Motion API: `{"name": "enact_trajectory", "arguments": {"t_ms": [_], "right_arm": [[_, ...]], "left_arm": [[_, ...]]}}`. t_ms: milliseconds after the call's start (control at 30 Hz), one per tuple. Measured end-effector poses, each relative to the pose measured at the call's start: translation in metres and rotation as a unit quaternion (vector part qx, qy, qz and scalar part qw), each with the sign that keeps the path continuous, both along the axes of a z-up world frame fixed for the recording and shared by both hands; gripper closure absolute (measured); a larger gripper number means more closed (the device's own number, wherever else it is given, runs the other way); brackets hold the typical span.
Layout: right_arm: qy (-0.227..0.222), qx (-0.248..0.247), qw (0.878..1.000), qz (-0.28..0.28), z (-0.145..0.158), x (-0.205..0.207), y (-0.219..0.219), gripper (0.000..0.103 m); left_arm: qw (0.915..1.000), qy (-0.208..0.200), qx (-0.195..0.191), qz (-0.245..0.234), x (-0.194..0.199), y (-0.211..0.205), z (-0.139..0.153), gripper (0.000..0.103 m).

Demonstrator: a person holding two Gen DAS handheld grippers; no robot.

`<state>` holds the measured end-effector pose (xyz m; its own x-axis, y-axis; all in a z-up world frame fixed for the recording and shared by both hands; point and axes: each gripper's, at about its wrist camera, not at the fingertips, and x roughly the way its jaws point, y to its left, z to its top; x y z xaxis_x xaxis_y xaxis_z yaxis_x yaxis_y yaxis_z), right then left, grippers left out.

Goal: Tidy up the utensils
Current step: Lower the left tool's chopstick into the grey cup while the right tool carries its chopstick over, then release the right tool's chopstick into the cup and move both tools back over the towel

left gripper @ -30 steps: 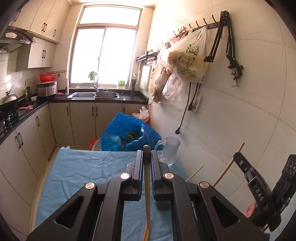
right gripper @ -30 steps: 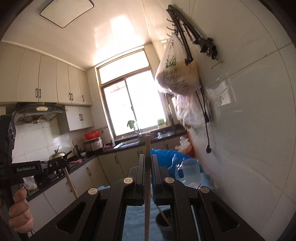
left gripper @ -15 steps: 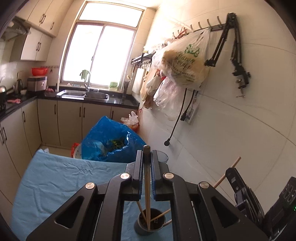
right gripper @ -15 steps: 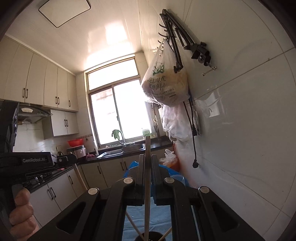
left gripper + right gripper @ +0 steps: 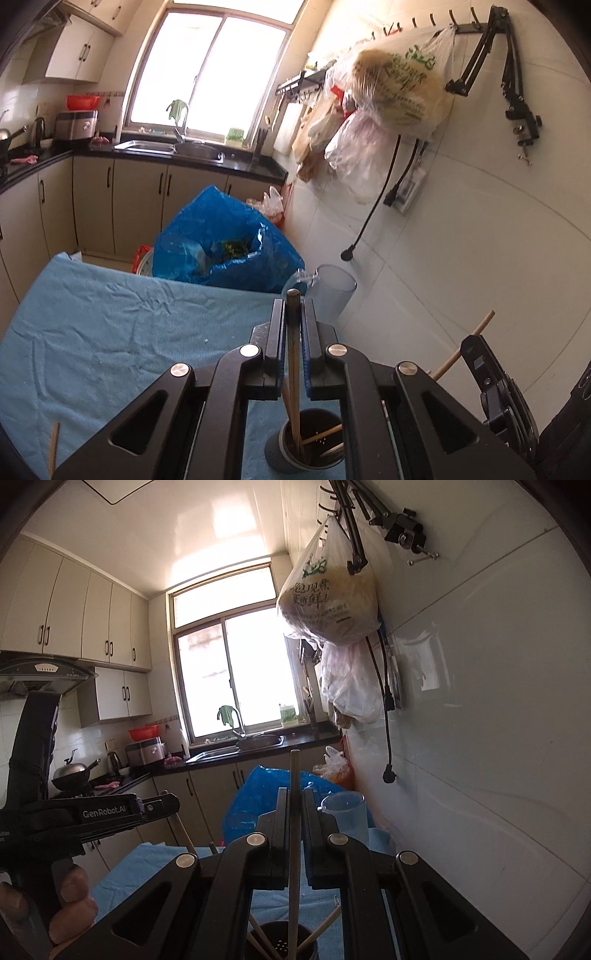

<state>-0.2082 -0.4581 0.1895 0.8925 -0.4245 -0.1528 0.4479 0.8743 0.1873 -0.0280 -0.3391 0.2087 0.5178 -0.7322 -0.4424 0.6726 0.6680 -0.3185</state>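
Your left gripper (image 5: 293, 314) is clamped on a dark-tipped chopstick (image 5: 294, 369) that runs upright between the jaws at lower centre of the left wrist view; its lower end is inside the dark holder cup (image 5: 306, 448) at the bottom edge, beside other sticks. Your right gripper (image 5: 294, 805) is likewise closed on a pale chopstick (image 5: 294, 812), upright between the jaws, top end poking above them, lower end reaching into the cup at bottom centre. One loose chopstick (image 5: 54, 448) lies on the blue cloth (image 5: 110, 332), lower left. A clear jug (image 5: 332, 295) stands just beyond the left jaws.
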Motion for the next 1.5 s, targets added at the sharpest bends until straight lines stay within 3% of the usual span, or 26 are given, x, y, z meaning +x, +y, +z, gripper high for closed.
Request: {"name": "enact_trajectory", "arguments": {"t_ms": [233,367,467,500,633,733,867,1000,1200,1367,1500], "right_arm": [[0.031,0.013,0.999,0.003,-0.014,0.005,-0.004,0.096],[0.033,0.018,0.999,0.004,-0.006,0.001,-0.004,0.095],[0.016,0.015,1.0,0.003,0.01,-0.011,-0.001,0.085],[0.009,0.014,1.0,0.0,0.017,-0.016,0.002,0.078],[-0.021,0.022,1.0,0.001,0.037,-0.046,0.012,0.069],[-0.027,0.043,0.998,0.03,0.04,-0.063,0.025,0.06],[0.013,0.065,0.995,0.075,0.02,-0.064,0.053,0.059],[0.067,0.098,0.986,0.12,-0.015,-0.045,0.076,0.059],[0.155,0.16,0.955,0.197,-0.063,0.0,0.104,0.059],[0.266,0.191,0.911,0.249,-0.105,0.056,0.138,0.062],[0.327,0.217,0.88,0.269,-0.133,0.102,0.159,0.068]], "left_arm": [[0.9997,0.009,0.021,-0.005,0.003,-0.006,-0.014,0.096],[0.9997,0.014,0.021,-0.005,0.003,0.0,-0.012,0.094],[0.9998,0.015,0.014,-0.008,0.001,0.009,-0.003,0.068],[0.9999,0.008,0.011,-0.003,-0.002,0.014,0.002,0.065],[0.9999,-0.01,0.003,0.0,-0.016,0.045,0.023,0.064],[0.9998,-0.016,-0.004,0.009,-0.026,0.079,0.032,0.053],[0.9994,-0.016,0.017,0.025,-0.033,0.124,0.027,0.051],[0.9973,0.015,0.053,0.048,-0.033,0.174,-0.003,0.051],[0.9852,0.094,0.109,0.093,-0.017,0.238,-0.07,0.051],[0.969,0.165,0.145,0.112,-0.003,0.27,-0.125,0.051],[0.9613,0.203,0.146,0.115,0.001,0.287,-0.151,0.051]]}}
